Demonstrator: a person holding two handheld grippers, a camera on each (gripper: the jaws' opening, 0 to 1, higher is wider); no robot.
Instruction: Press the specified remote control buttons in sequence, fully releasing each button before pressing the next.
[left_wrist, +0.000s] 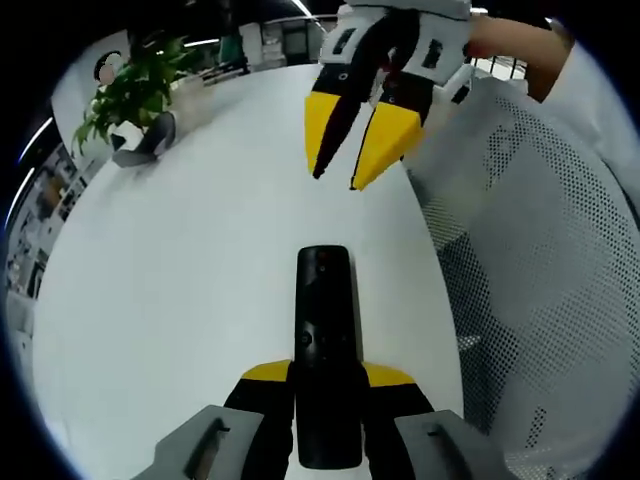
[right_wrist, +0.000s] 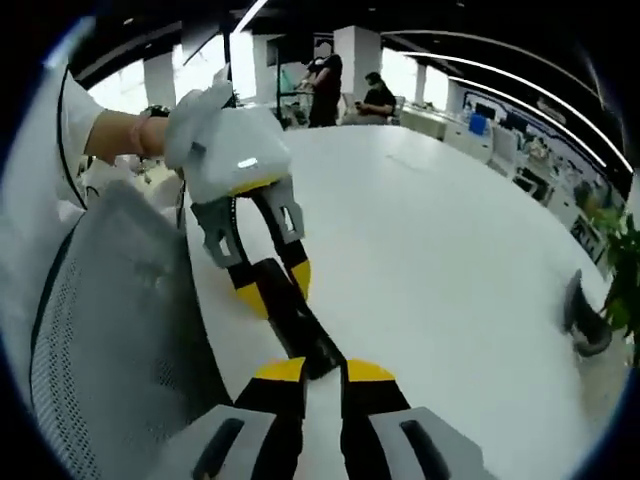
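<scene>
So my left gripper (left_wrist: 327, 385) pinches the remote (left_wrist: 325, 330) by its near end, a yellow-tipped jaw pressed to each long side, and the black body juts forward over the white table (left_wrist: 180, 300). With the remote as my landmark: off its left side the tabletop runs bare and wide out to a curved rim, and near that far-left rim stand a potted plant (left_wrist: 135, 85) and a small dark stand (left_wrist: 150, 140). Beyond the remote's far tip there is a strip of open white, then my right gripper (left_wrist: 355, 165) hangs point-down, its two yellow tips nearly together with a thin gap between them and nothing held. Just right of the remote the table edge curves past, and a grey mesh chair (left_wrist: 540, 260) crowds that side closely.

From the right gripper view, the chair back (right_wrist: 110, 330) sits left of the remote (right_wrist: 300, 325), and my own jaws stand slightly apart at its free end. Right of it, bare table (right_wrist: 450, 260) stretches to the plant (right_wrist: 625, 270).
</scene>
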